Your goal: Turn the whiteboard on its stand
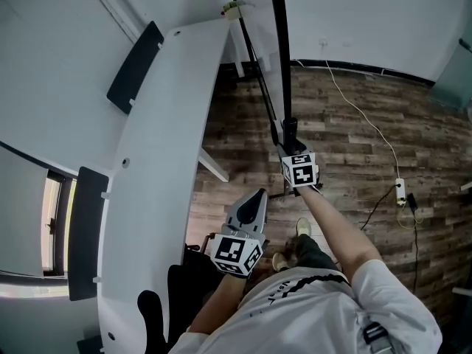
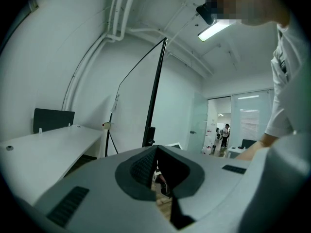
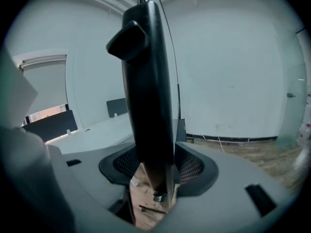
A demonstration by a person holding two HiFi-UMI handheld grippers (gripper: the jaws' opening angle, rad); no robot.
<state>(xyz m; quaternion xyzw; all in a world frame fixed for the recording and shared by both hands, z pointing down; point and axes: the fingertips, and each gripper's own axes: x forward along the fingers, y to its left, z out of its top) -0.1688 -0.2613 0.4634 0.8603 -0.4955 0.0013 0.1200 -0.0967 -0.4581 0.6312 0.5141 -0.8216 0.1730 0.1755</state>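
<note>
our right claw (image 1: 289,135) spread wide around the black edge of the whiteboard (image 1: 281,65), pads not clearly pressing, board upright and edge-on at 12 o'clock, our left claw (image 1: 257,196) closed, empty, at 6 o'clock, white worktop (image 1: 158,161) at 9 o'clock

Whiteboard (image 1: 280,50) stands edge-on, a thin black line thru the middle of the room. Its dark edge sits btw the wide-apart jaws of the right gripper (image 1: 290,146), so no spare room in that gap. Left of board: long white worktop (image 1: 162,161) w/ dark divider panels (image 1: 135,66) is close. Only a narrow lane of floor btw the two, and a slanted stand strut (image 1: 254,54) crosses it. Right of board: open wood floor (image 1: 354,131), w/ just a power strip (image 1: 400,190) lying low, well apart from the stand.
</note>
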